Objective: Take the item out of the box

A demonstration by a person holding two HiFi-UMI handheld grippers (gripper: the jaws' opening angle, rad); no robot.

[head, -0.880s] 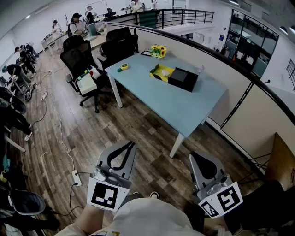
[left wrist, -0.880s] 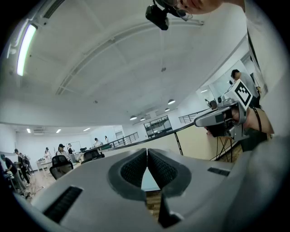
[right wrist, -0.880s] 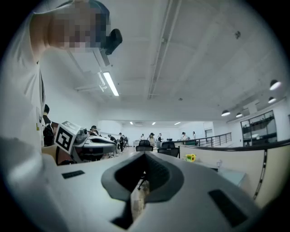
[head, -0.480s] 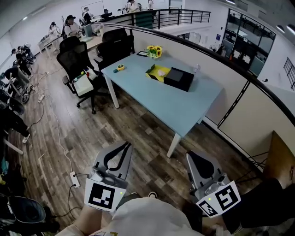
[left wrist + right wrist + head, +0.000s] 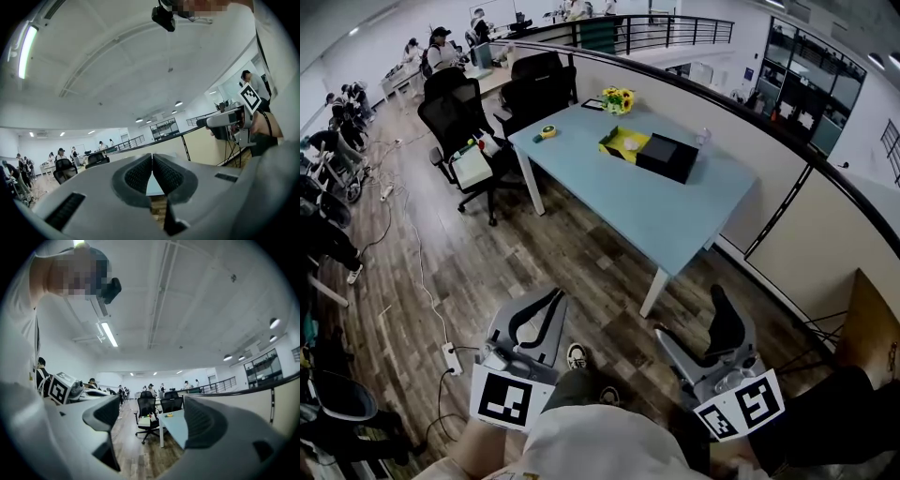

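Note:
A black box (image 5: 668, 157) with a yellow open part (image 5: 619, 145) stands far off on the light-blue table (image 5: 656, 211). A small white item (image 5: 630, 144) lies in the yellow part. Both grippers hang low over the wooden floor, well short of the table. My left gripper (image 5: 555, 298) is shut, its ribbed pads (image 5: 140, 173) pressed together with nothing between them. My right gripper (image 5: 689, 319) stands open and bare; in the right gripper view (image 5: 154, 418) the table end (image 5: 176, 425) shows between its jaws.
Sunflowers (image 5: 617, 98) and a small yellow-green object (image 5: 547, 132) sit at the table's far end. Black office chairs (image 5: 455, 117) stand to its left. A power strip (image 5: 451, 358) and cable lie on the floor by my left gripper. A curved partition (image 5: 787, 202) runs behind the table.
My right gripper's jaws, together in the earlier frames, now stand wide apart. The left gripper stays shut. A shoe now shows between the grippers.

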